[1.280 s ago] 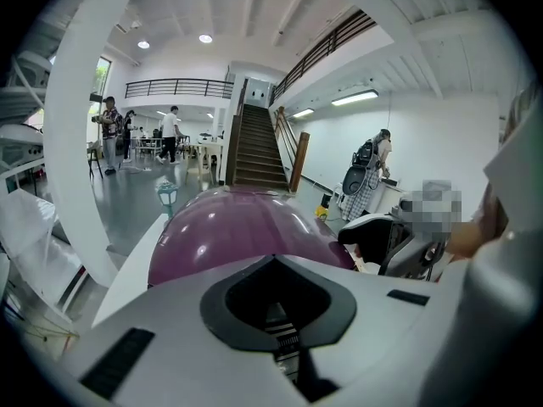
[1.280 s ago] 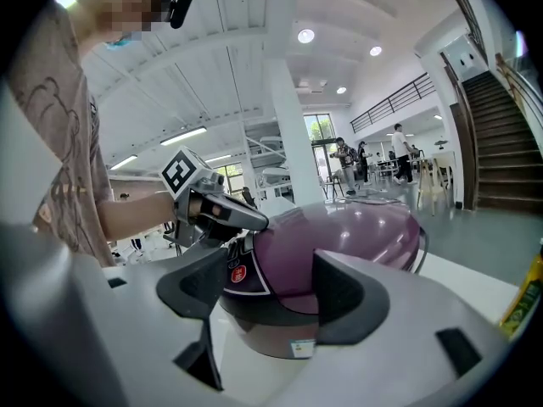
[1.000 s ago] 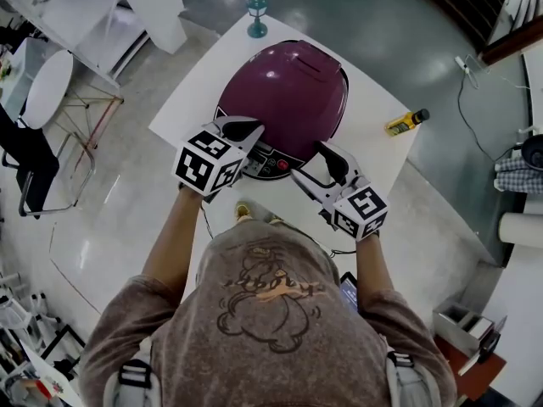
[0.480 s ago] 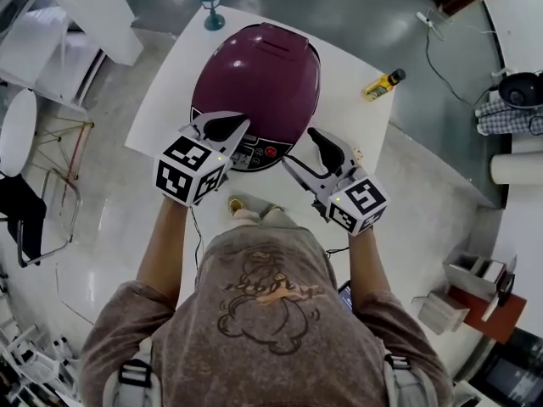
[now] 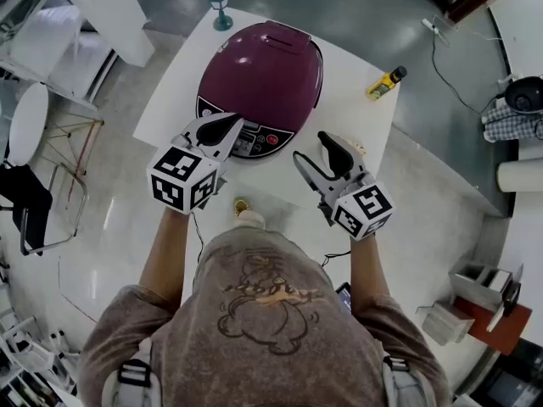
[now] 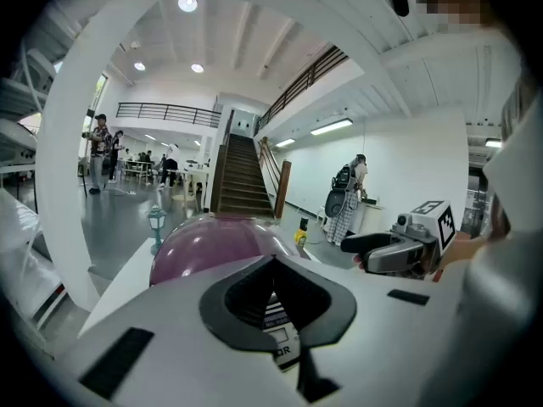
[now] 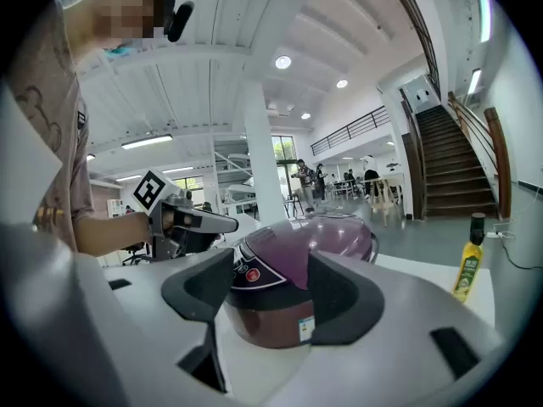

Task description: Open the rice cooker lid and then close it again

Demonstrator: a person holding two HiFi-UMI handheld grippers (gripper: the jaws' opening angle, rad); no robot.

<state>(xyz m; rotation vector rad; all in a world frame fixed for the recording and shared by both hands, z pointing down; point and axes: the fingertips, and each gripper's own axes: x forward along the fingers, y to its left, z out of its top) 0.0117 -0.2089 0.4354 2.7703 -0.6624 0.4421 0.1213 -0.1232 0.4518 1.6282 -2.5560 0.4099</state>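
Note:
The purple rice cooker (image 5: 263, 66) stands on the white table (image 5: 361, 117) with its lid down and its control panel (image 5: 254, 140) facing me. My left gripper (image 5: 222, 129) hovers at the panel's front left, fingertips together and nothing held; through the hollow between its pads (image 6: 273, 265) I see the panel. My right gripper (image 5: 312, 149) is off the cooker's front right, apart from it. Its jaws have just been closing but still stand open, with only the cooker (image 7: 314, 248) in view beyond the gap (image 7: 271, 265).
A yellow bottle (image 5: 384, 82) lies near the table's right edge and a small teal lamp (image 5: 221, 8) stands at the far corner. A black chair (image 5: 25, 195) is on the floor to the left; boxes (image 5: 475, 295) sit to the lower right.
Both grippers have drawn back from the cooker's front toward me and risen a little. The left fingertips, earlier over the panel, are now at its near edge.

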